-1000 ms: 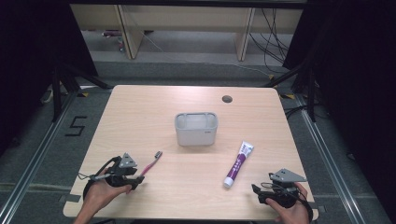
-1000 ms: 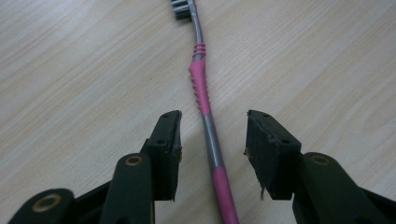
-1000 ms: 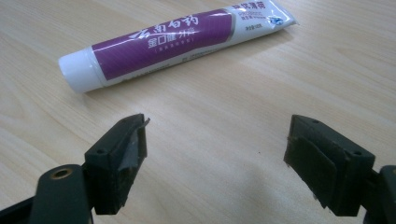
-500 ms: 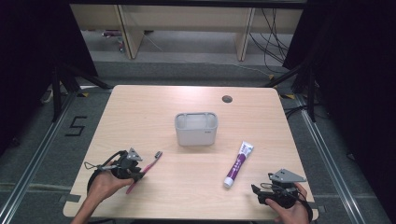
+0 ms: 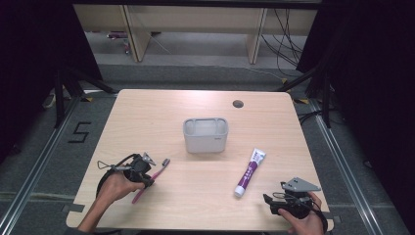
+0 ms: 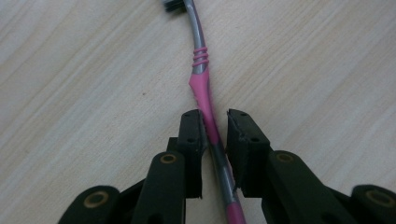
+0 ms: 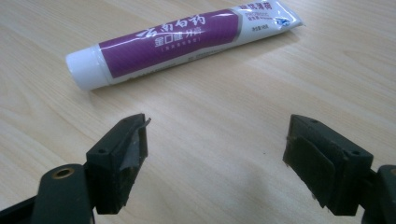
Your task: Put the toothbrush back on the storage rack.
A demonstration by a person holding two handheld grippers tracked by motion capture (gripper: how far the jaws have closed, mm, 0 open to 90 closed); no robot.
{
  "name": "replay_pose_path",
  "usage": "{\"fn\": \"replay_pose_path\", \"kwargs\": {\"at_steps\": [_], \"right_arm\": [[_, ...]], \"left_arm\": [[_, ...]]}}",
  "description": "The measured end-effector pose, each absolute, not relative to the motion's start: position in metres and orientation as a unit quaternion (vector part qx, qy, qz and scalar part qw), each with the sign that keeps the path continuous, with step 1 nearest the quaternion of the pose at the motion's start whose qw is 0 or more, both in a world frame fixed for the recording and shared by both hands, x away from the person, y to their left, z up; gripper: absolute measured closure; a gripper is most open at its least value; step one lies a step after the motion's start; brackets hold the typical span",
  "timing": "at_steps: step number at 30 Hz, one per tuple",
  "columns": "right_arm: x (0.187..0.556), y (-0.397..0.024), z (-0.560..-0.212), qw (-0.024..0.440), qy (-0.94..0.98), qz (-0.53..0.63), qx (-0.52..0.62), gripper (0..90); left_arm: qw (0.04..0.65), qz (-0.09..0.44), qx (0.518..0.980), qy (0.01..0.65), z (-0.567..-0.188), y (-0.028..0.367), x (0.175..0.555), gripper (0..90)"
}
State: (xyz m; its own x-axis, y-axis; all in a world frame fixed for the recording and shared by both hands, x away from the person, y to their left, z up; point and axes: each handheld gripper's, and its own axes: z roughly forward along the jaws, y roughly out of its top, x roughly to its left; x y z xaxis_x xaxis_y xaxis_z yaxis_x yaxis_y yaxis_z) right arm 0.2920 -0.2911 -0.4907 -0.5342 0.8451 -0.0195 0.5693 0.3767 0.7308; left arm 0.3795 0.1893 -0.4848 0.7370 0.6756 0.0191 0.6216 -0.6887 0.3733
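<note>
While the pink toothbrush (image 6: 204, 95) lies flat on the table (image 5: 147, 112), near its front left corner, the left gripper (image 6: 215, 135) has just been closing its jaws around the handle — nearly pinching it. Well apart, the right gripper (image 7: 217, 154) stands wide open and empty, near a purple toothpaste tube (image 7: 182, 39).

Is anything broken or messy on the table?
Nothing looks spilled or messy. The pink toothbrush lies flat between the left hand-held gripper jaws, which have just been closing around it. The toothpaste tube lies capped, and the grey holder stands upright. One small oddity: the right hand-held gripper pad edges look frayed.
</note>
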Motion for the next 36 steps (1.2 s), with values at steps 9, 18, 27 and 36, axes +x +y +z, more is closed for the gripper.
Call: {"fn": "replay_pose_path", "kwargs": {"at_steps": [9, 18, 27, 36], "right_arm": [[0.291, -0.291, -0.490, 0.196, 0.802, 0.344, 0.447, 22.1], [0.292, -0.291, -0.491, 0.202, 0.806, 0.344, 0.438, 22.1], [0.291, -0.291, -0.490, 0.196, 0.803, 0.343, 0.446, 22.1], [0.292, -0.292, -0.491, 0.202, 0.804, 0.345, 0.441, 22.1]], "left_arm": [[0.151, 0.068, 0.922, 0.350, -0.483, 0.186, 0.384, 81.0], [0.118, 0.058, 0.932, 0.338, -0.482, 0.180, 0.389, 81.1], [0.103, 0.050, 0.936, 0.334, -0.481, 0.179, 0.394, 81.7], [0.083, 0.046, 0.943, 0.320, -0.481, 0.175, 0.396, 82.1]]}}
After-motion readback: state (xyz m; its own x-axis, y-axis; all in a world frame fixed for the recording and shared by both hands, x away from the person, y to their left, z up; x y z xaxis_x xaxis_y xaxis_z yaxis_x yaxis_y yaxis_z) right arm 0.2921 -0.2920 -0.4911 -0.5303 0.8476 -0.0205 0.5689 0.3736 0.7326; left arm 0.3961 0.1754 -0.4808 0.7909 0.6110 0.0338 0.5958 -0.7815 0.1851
